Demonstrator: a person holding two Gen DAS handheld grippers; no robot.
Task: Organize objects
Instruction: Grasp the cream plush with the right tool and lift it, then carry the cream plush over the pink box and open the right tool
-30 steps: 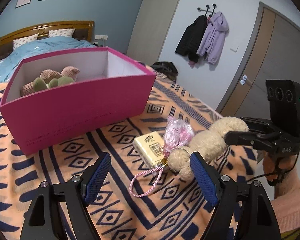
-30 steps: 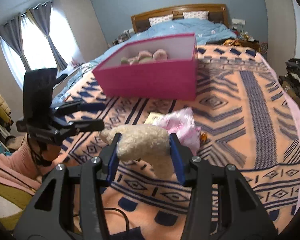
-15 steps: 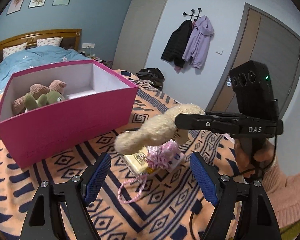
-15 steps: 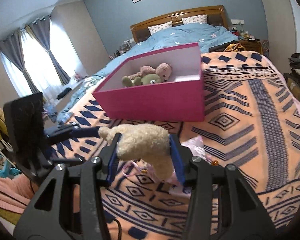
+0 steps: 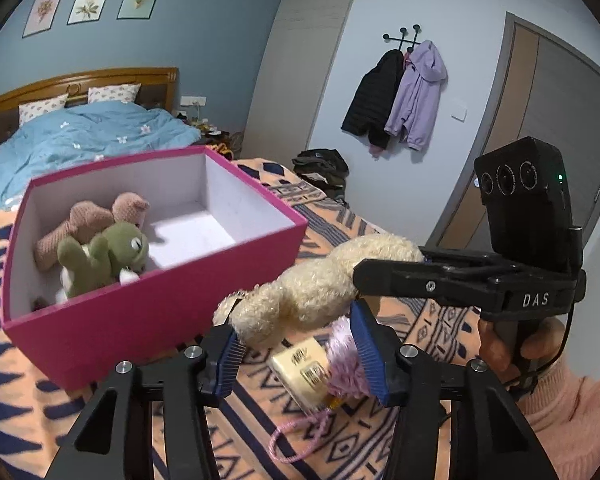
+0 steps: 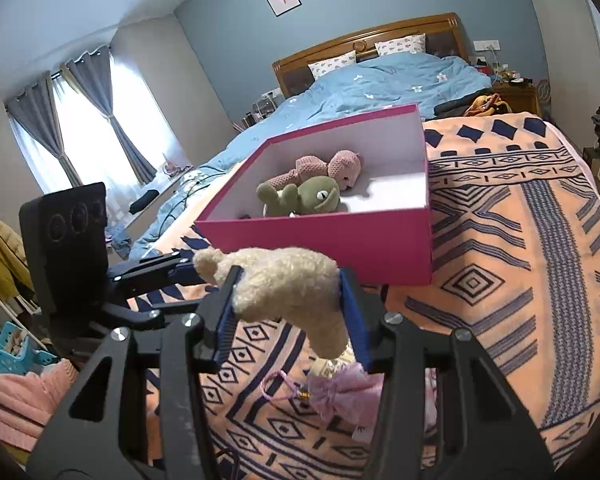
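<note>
My right gripper (image 6: 286,312) is shut on a cream plush toy (image 6: 288,288) and holds it in the air just in front of the pink box (image 6: 324,240). The same toy (image 5: 308,288) shows in the left wrist view, held by the right gripper (image 5: 380,276). The box (image 5: 140,316) holds a green plush frog (image 5: 104,256) and a pink knitted doll (image 5: 92,220). My left gripper (image 5: 296,354) is open and empty, low over the blanket, with a yellow packet (image 5: 304,372) and a pink pouch (image 5: 344,364) between its fingers.
The box stands on an orange and navy patterned blanket (image 6: 520,260) on a bed. A blue duvet (image 6: 380,84) and headboard lie behind it. The pink pouch (image 6: 340,392) and its cord lie under the right gripper. Coats (image 5: 396,96) hang by a door.
The right gripper has lifted the cream plush off the blanket and carried it toward the pink box. The left gripper has risen and moved closer to the packet and pouch.
</note>
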